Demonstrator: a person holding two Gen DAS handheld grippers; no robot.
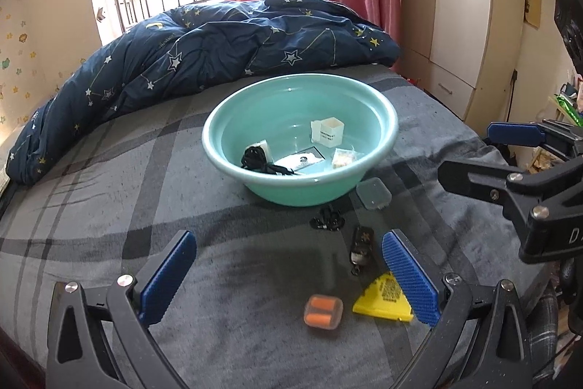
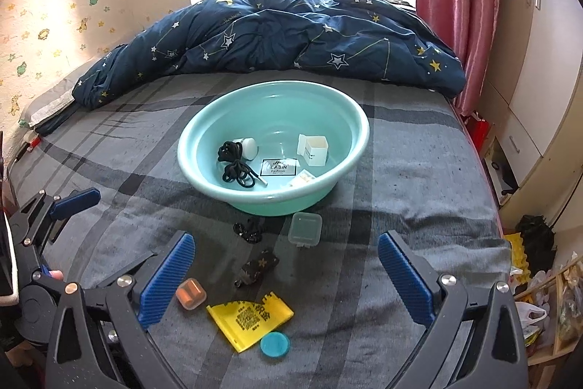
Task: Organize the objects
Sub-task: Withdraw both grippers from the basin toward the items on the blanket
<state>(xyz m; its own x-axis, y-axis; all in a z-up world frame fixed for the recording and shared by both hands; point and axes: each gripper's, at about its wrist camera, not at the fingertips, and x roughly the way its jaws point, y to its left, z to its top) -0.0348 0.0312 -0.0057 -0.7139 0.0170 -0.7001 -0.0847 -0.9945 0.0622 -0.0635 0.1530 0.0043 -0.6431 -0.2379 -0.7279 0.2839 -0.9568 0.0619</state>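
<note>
— Teal basin [image 2: 273, 148] sits mid-bed [image 2: 419, 170]; black cord [image 2: 235, 163], white box [image 2: 313, 150] and a card [image 2: 278, 167] lie inside.
— And outside?
— Clear case [image 2: 305, 228], orange case [image 2: 190, 293], yellow sheet [image 2: 249, 318], teal disc [image 2: 275, 345] lie on the blanket in front.
— Claws?
— Left claw [image 1: 288, 279] and right claw [image 2: 286, 279] both spread wide, holding nothing

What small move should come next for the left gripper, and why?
Probably lower the left gripper onto the orange earplug case. Its jaws are open and empty, and the case lies on the blanket just ahead between them, still outside the green basin that already holds several small items.
</note>
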